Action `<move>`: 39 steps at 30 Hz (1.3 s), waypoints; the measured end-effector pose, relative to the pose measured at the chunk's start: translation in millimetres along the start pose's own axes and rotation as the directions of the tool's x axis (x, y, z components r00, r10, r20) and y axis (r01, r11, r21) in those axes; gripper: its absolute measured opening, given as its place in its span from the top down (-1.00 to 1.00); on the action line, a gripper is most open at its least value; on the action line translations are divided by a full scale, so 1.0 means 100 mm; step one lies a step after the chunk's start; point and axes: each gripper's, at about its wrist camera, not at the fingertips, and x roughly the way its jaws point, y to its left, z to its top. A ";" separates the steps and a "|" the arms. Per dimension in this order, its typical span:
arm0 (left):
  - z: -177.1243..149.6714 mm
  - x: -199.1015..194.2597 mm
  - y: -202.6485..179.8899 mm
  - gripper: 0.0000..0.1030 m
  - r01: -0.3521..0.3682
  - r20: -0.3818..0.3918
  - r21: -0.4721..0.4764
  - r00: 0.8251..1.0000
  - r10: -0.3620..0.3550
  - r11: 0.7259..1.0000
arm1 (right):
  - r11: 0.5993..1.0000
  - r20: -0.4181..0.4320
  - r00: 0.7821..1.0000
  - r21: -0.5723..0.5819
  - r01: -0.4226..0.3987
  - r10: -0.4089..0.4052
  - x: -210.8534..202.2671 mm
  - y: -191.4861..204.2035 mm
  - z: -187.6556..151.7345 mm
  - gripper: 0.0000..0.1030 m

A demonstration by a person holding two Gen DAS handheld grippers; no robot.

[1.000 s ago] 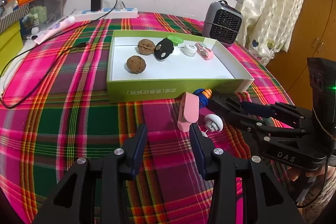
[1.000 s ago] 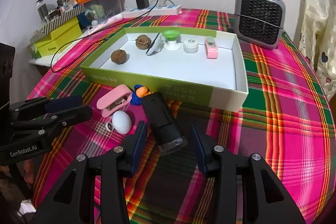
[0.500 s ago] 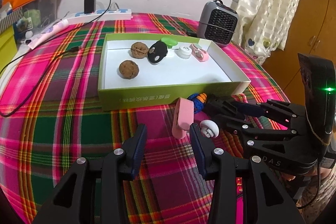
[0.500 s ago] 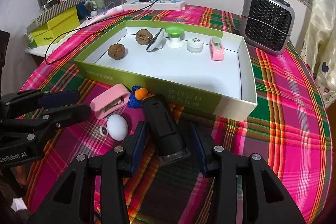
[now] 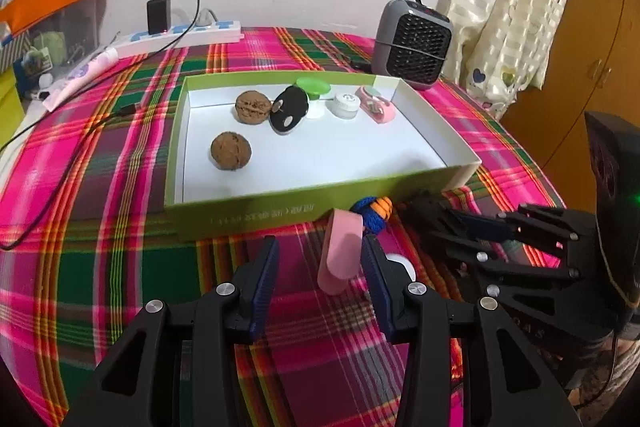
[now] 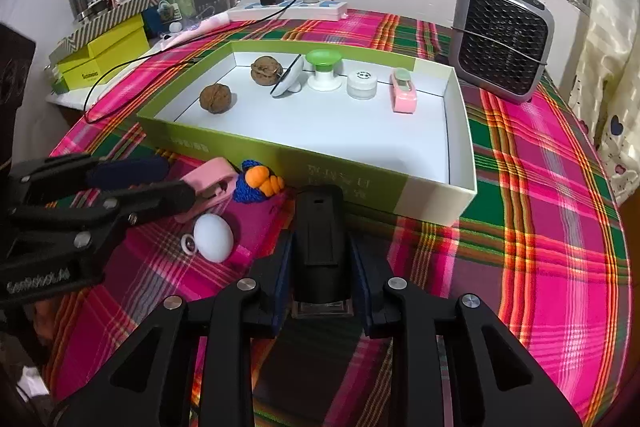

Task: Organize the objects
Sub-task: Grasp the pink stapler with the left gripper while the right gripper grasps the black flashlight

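Where right tool (image 6: 320,279) clamps, black box (image 6: 322,227) half-hidden

Pink, green and orange plaid tablecloth (image 6: 540,187); lime-green box (image 6: 280,163) with white inside; brown walnuts (image 6: 216,99); pink clip (image 5: 340,255); white egg (image 6: 213,238); blue-and-orange knit toy (image 6: 258,181); black case (image 6: 322,235).

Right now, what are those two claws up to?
Right gripper shut on black device. Left gripper open around pink clip. Green box wall just ahead.
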 end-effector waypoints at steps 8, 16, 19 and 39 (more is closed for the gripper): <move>0.05 0.08 -0.02 0.20 0.001 -0.019 0.013 1.000 -0.001 1.000 | 1.000 0.001 1.000 0.007 -0.007 0.007 0.00 -0.02 -0.01 0.44; 0.06 0.17 0.00 0.21 -0.041 -0.034 0.014 0.999 0.041 0.999 | 1.000 0.002 1.000 0.012 -0.011 0.011 0.00 -0.02 -0.01 0.44; 0.06 0.16 0.02 0.21 -0.050 -0.028 0.006 0.998 0.050 0.999 | 1.000 0.002 1.000 0.010 -0.010 0.010 0.00 -0.03 -0.01 0.44; 0.05 0.16 0.04 0.26 -0.111 -0.028 0.010 0.993 0.111 0.994 | 1.000 0.000 1.000 0.007 0.001 -0.001 0.01 0.00 0.01 0.44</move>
